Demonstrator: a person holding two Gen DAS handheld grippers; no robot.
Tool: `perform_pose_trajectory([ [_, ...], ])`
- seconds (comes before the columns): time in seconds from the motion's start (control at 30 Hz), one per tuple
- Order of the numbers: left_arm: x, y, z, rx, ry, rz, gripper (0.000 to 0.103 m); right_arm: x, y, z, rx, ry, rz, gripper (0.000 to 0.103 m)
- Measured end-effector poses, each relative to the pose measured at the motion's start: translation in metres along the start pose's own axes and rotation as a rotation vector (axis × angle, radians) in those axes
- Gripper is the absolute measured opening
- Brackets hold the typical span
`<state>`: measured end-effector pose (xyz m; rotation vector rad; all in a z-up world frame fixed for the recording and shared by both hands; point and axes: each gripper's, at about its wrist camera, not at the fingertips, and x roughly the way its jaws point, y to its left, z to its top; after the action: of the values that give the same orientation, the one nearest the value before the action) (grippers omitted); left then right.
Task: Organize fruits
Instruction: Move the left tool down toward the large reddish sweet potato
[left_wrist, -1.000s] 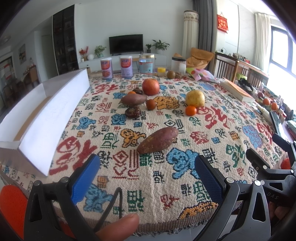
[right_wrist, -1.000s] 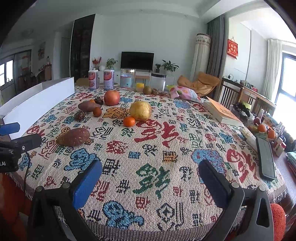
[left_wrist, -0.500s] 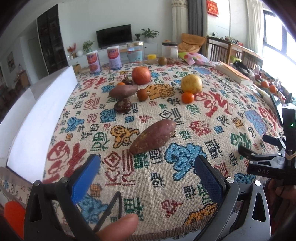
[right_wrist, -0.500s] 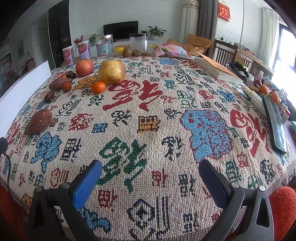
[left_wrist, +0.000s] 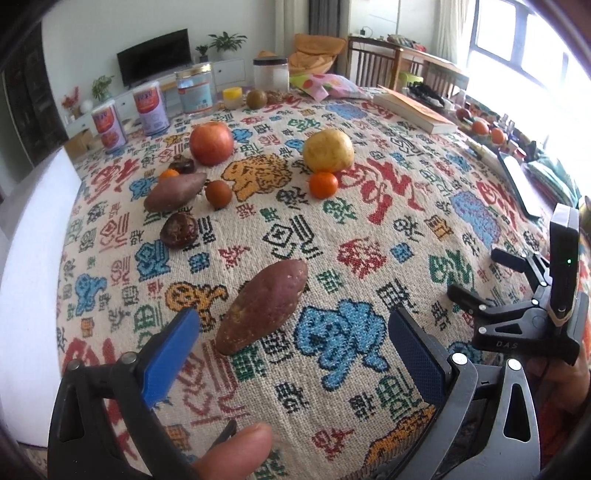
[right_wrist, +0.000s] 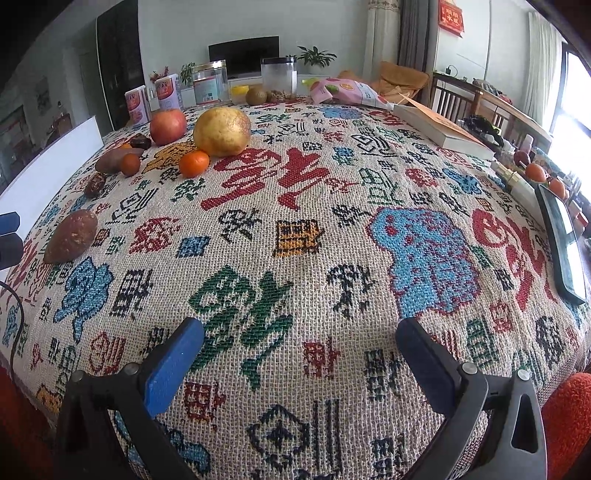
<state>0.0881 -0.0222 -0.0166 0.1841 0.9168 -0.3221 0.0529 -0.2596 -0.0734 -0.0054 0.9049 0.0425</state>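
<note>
My left gripper is open and empty, just short of a brown sweet potato on the patterned tablecloth. Farther back lie a second sweet potato, a dark wrinkled fruit, a small brown fruit, a tangerine, a yellow pomelo and a red apple. My right gripper is open and empty over the cloth near the front edge. It shows in the left wrist view at the right. The near sweet potato lies far to its left.
A white box stands along the table's left side. Cans, jars, a snack bag and a book line the far edge. A dark tablet and small tomatoes sit at the right.
Both grippers have moved forward and lower over the table. The near sweet potato now lies close in front of my left gripper's fingers. Nothing was picked up.
</note>
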Motion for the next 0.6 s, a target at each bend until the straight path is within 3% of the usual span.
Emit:
perform_pose_trajectory([
  [0.2, 0.032, 0.001, 0.015, 0.041, 0.053, 0.024, 0.102, -0.002, 0.0, -0.001, 0.0, -0.006, -0.002, 0.103],
  [0.37, 0.065, -0.001, 0.018, 0.1, 0.104, 0.122, 0.102, -0.002, 0.0, -0.002, -0.001, -0.007, 0.0, 0.103],
  [0.6, 0.076, 0.03, 0.013, -0.004, 0.156, 0.129, 0.103, -0.003, 0.001, -0.002, -0.003, -0.007, 0.003, 0.103],
])
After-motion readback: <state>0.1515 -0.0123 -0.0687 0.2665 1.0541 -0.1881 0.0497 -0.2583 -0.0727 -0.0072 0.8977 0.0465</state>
